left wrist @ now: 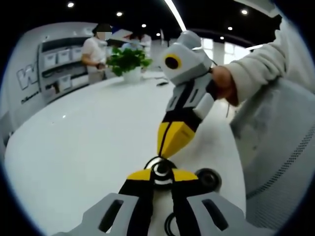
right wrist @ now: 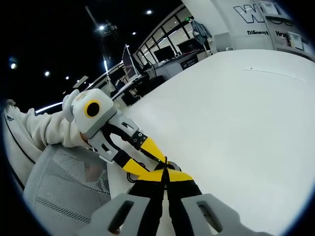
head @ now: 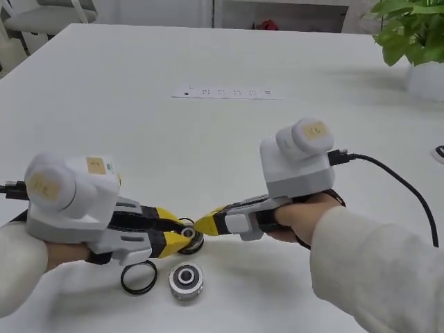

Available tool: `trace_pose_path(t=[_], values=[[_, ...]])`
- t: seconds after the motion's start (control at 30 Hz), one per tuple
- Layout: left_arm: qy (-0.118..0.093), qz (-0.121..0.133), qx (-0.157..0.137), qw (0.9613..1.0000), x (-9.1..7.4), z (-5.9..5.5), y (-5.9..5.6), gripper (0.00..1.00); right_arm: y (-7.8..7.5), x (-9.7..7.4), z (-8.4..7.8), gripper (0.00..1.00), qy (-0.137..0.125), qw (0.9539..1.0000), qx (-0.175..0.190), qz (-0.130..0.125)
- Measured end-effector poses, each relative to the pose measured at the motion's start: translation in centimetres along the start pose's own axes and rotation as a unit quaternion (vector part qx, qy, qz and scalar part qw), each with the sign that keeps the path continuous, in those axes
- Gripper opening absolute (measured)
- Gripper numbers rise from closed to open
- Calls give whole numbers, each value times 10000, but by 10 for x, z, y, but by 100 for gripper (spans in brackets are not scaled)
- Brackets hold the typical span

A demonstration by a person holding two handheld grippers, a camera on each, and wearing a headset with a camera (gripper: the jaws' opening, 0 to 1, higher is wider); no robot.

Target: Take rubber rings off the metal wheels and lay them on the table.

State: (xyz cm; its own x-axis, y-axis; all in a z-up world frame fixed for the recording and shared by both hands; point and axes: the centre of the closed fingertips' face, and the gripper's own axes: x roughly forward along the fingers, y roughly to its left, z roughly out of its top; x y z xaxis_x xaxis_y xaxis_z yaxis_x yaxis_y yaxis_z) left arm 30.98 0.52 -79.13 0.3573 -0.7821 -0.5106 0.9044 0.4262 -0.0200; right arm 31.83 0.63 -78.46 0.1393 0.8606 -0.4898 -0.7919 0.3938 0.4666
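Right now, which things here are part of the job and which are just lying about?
Job: clamped wheel in left gripper; right gripper; bare wheel; loose rubber ring.
Lying about: power strip; potted plant.

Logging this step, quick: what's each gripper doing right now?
Left gripper: shut on a wheel.
Right gripper: jaws shut, tips at that wheel; whether they pinch anything cannot be told.

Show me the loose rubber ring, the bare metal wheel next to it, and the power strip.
loose rubber ring (head: 139, 293), head view, near edge of its band.
bare metal wheel (head: 186, 279), head view, its centre hub.
power strip (head: 227, 93), head view, middle of its top face.
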Motion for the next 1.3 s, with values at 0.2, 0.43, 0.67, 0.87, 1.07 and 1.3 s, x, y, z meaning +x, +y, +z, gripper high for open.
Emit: trace_pose_path(t=[0.2,0.43,0.67,0.87,1.07,1.3], values=[[-114,56,34,9999,-7,12,2,22,-1,-3,4,0,-90,9999,87,-28],[-250,148,141,9995,-19,26,5,37,-1,-10,10,0,-244,9994,214,-89],[-588,346,126,9976,-42,45,11,49,1,-17,17,0,-410,9987,276,-118],[-786,594,158,9950,-63,54,17,61,6,-20,24,0,-564,9979,328,-52],[-844,726,205,9936,-77,55,16,68,8,-22,28,0,-652,9972,377,-9],[-890,744,304,9928,-86,59,9,73,14,-25,36,0,-783,9961,388,84]])
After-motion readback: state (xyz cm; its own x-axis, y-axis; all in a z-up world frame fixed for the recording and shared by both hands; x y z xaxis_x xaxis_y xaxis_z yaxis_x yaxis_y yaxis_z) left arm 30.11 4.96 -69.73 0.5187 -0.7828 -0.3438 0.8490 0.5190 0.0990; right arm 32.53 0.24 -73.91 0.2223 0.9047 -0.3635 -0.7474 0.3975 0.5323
